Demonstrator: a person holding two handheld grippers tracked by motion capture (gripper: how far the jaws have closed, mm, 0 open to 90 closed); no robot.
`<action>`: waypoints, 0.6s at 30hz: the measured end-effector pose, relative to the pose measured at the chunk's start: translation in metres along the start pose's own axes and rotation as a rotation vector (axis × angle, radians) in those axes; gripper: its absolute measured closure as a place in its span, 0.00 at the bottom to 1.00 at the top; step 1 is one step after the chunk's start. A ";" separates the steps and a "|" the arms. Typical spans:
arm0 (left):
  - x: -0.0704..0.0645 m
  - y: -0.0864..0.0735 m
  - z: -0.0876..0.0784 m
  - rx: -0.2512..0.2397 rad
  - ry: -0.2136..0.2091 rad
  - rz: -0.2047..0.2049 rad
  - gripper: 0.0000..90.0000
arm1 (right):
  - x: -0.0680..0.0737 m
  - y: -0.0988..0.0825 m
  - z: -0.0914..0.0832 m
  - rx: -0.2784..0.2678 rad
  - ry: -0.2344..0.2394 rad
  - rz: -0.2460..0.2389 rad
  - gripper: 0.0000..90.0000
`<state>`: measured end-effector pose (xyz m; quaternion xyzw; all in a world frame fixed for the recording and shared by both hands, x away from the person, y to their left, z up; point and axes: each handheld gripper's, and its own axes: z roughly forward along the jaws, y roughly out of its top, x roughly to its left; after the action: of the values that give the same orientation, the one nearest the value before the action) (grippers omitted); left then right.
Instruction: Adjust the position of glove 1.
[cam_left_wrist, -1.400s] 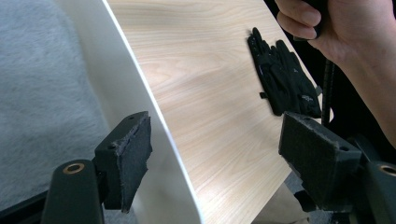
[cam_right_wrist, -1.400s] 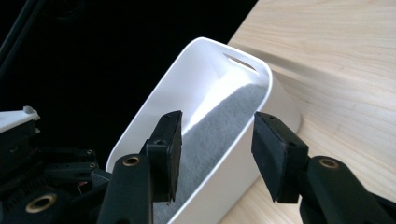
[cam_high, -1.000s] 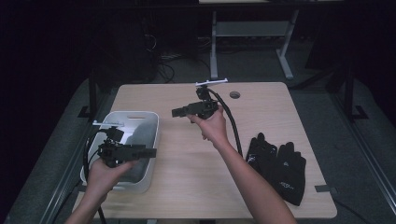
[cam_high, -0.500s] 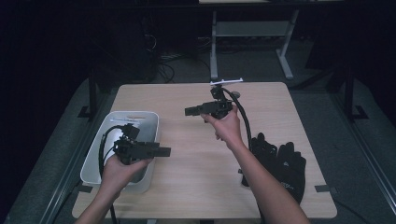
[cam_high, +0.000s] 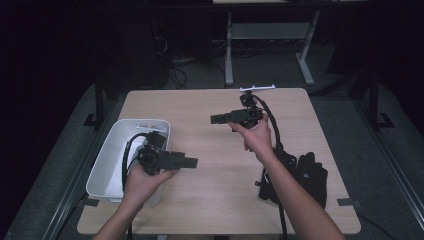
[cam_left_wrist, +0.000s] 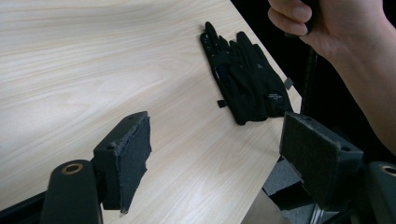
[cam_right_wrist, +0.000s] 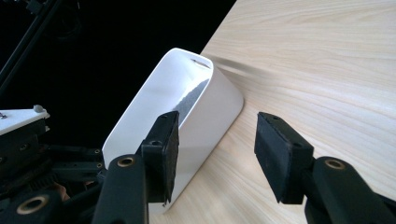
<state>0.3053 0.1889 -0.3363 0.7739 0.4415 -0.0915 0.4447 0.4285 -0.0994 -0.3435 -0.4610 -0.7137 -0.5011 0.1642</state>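
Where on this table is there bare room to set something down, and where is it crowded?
Free: the wide strip of table along the far edge, and the middle between the white bin and the black gloves. Crowded: the near left corner with the bin, and the near right edge where the gloves lie.

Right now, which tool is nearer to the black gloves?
Right. The right tool is over the table's middle, its hand beside the black gloves; the left tool is by the white bin.

High view dim, dark surround; gripper views bright, sharp, soft shadows.
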 end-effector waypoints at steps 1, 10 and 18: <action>-0.003 0.001 0.004 0.004 -0.005 0.004 0.27 | -0.001 -0.001 -0.003 -0.004 0.001 0.001 0.55; -0.013 0.006 0.024 0.032 -0.029 0.023 0.27 | -0.011 -0.008 -0.027 -0.022 -0.012 0.014 0.55; -0.024 0.008 0.042 0.049 -0.053 0.025 0.26 | -0.021 -0.014 -0.046 -0.034 -0.024 0.023 0.55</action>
<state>0.3076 0.1404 -0.3433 0.7874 0.4175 -0.1173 0.4381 0.4170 -0.1507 -0.3458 -0.4781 -0.7015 -0.5057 0.1534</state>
